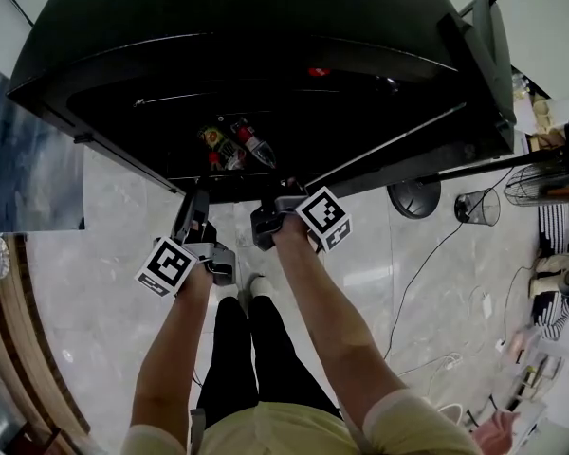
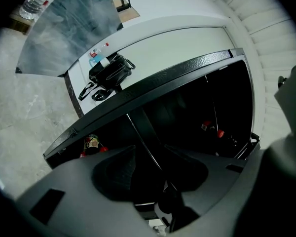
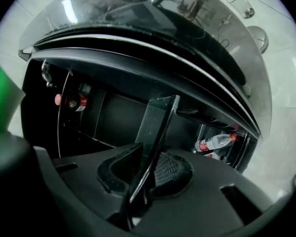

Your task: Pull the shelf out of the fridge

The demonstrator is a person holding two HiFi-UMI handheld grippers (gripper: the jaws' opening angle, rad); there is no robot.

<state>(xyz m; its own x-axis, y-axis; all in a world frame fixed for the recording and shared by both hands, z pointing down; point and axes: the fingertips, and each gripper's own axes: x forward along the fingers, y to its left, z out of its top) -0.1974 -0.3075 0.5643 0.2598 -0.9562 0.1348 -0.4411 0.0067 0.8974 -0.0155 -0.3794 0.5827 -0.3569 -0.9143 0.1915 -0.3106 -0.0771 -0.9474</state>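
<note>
**While only one gripper is clamping, the glass shelf is risking a twist**

Because the left gripper (image 2: 150, 174) is holding its jaws wide apart, with the shelf's thin front edge running between the pads but pressed by neither, the right gripper (image 3: 147, 171) is carrying the load alone. Its jaws are clamped on the shelf (image 3: 158, 127), with the pads biting both faces of the glass. The shelf's front edge is sitting at the front opening of the fridge (image 1: 247, 27), and the rest, as far as I can judge, is lying inside.

Pulling from one side is likely to be skewing the pane against its side supports, so it may be jamming or sliding through the pads. Once it is coming free, its far end is going to be sagging, and the tiled floor (image 1: 104, 282) is waiting right below.

Deeper in, bottles (image 1: 235, 145) are showing near the fridge's lower front edge, and a tipping pane could be knocking them. Farthest off, the open door (image 1: 484, 55) is narrowing the room for swinging the shelf out.
</note>
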